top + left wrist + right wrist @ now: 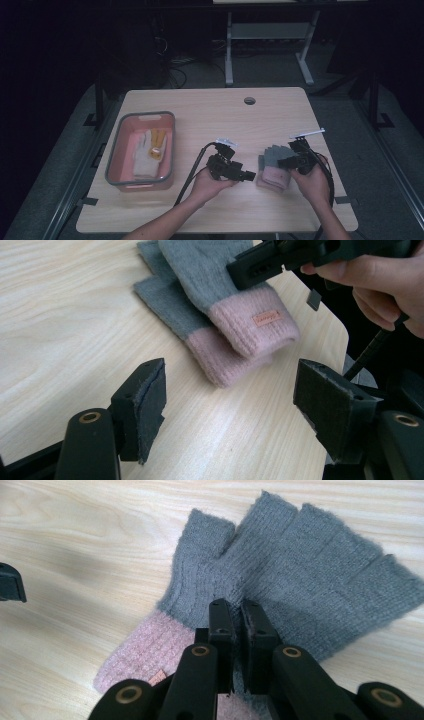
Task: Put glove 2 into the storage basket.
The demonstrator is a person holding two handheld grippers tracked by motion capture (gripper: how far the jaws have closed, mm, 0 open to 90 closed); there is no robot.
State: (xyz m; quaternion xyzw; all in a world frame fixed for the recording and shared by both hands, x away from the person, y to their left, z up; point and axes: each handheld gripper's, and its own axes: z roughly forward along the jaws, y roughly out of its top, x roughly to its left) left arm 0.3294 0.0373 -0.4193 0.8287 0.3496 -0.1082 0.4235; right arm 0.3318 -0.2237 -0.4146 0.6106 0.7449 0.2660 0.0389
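Two grey knit fingerless gloves with pink cuffs (274,172) lie stacked on the wooden table right of centre. In the left gripper view the upper glove (215,285) overlaps the lower glove (170,305). My right gripper (281,162) is shut, and its tips (237,615) rest on the grey part of the upper glove (310,565). Whether fabric is pinched between them I cannot tell. My left gripper (250,176) is just left of the gloves, open (235,400), pointing at the cuffs with only bare table between its jaws. The right gripper (245,267) sits on the upper glove there.
A pink bin with a grey rim (114,150) stands at the table's left and holds a white and yellow pair of gloves (147,150). A cable hole (249,100) sits near the far edge. The table's right edge is close to the right hand.
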